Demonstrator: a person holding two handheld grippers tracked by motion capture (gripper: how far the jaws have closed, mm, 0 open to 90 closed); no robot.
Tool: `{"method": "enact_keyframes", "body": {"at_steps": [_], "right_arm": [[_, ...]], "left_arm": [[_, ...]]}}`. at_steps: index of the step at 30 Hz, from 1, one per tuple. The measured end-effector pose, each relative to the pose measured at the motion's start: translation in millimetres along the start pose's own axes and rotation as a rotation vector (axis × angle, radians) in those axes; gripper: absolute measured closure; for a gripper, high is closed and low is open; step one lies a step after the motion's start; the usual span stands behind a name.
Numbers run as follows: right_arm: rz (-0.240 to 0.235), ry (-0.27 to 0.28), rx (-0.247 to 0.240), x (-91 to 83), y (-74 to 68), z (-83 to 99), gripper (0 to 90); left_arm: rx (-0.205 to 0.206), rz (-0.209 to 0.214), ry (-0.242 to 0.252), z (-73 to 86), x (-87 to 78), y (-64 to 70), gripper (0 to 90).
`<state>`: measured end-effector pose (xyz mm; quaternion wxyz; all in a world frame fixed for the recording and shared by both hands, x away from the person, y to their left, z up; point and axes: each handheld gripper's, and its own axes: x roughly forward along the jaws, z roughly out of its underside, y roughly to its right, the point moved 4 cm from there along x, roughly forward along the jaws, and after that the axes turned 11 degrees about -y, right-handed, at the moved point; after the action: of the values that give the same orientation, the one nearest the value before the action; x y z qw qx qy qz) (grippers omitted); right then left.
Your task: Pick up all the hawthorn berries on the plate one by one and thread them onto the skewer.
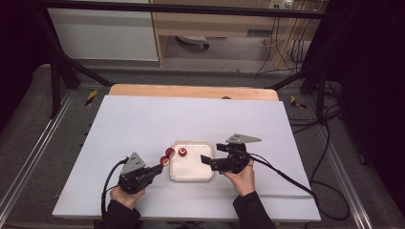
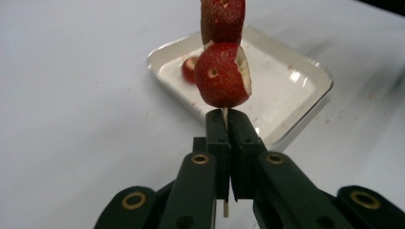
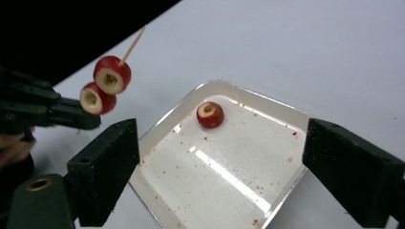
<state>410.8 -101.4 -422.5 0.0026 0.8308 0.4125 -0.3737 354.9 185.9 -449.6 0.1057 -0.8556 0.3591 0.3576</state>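
My left gripper (image 1: 158,168) (image 2: 228,117) is shut on a thin wooden skewer (image 2: 224,112) that carries two red cored fruits (image 2: 220,74) (image 1: 167,156) (image 3: 105,83), held just left of a white tray (image 1: 192,173) (image 3: 224,186) (image 2: 286,90). One more red cored fruit (image 1: 182,152) (image 3: 209,114) (image 2: 189,69) lies in the tray's far left corner. My right gripper (image 1: 205,159) (image 3: 224,176) is open at the tray's right side, its jaws wide apart above the tray with nothing between them.
The tray stands on a white tabletop (image 1: 143,124) with a wooden strip (image 1: 191,91) along its far edge. Cables (image 1: 286,176) trail from the right gripper across the table to the floor. Small red juice specks dot the tray.
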Motion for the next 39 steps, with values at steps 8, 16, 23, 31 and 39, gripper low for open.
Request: {"method": "enact_keyframes", "body": {"at_steps": [8,16,23,31,39], "right_arm": [[0.031,-0.188,-0.08,20.3,-7.2,-22.0,11.7],[0.083,-0.403,-0.188,49.8,-12.4,-47.3,14.7],[0.104,-0.497,-0.239,78.9,-15.9,-65.1,24.8],[0.094,-0.6,-0.269,102.7,-17.1,-74.7,37.3],[0.069,-0.667,-0.266,115.6,-14.7,-73.4,50.0]], "left_arm": [[0.023,-0.003,-0.06,16.2,-6.7,-9.1,87.7],[0.022,-0.024,-0.086,23.8,-11.0,-19.4,87.7],[0.028,-0.025,-0.092,26.7,-12.9,-24.3,87.7],[0.039,-0.013,-0.097,27.1,-12.0,-24.7,87.7],[0.044,-0.002,-0.12,28.2,-9.9,-24.2,87.7]]}}
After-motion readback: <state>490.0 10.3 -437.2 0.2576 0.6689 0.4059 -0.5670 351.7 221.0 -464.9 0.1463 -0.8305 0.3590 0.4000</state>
